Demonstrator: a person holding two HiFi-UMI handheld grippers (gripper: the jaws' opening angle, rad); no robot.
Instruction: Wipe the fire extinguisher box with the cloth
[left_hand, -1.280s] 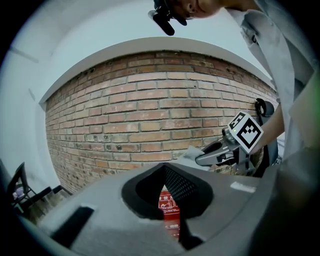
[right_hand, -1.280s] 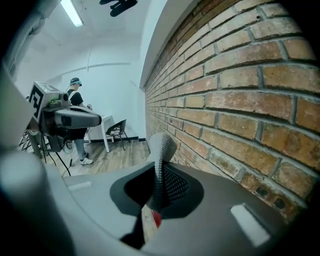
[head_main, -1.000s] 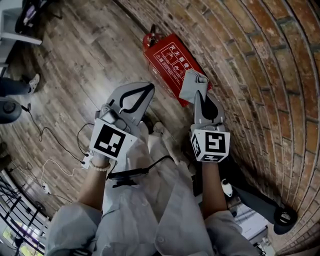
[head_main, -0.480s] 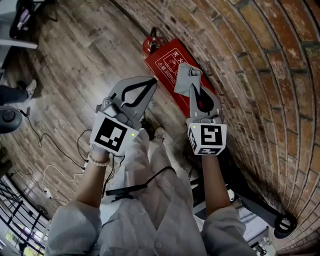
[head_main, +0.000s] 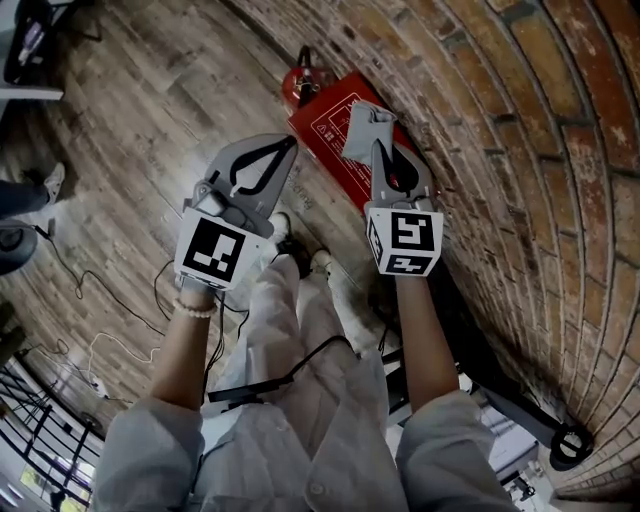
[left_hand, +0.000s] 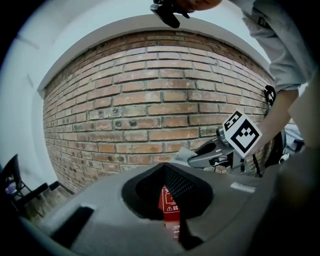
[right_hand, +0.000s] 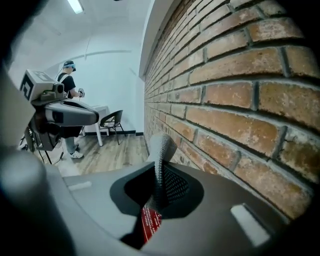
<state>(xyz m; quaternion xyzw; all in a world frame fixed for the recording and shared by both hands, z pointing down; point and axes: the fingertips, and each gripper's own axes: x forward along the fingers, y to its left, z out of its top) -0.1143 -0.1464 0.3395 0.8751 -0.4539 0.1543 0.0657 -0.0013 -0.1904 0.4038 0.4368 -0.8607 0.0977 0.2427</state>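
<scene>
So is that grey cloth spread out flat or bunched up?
Bunched up. The cloth sticks out crumpled from the right gripper, pinched between its shut jaws, by the red fire extinguisher box.

The right gripper (head_main: 374, 148) pinches a grey cloth (head_main: 360, 125) over, perhaps touching, the red box (head_main: 322, 122) by the brick wall (head_main: 520, 120), with the left gripper (head_main: 288, 145) beside it above the wooden floor (head_main: 150, 100).
</scene>
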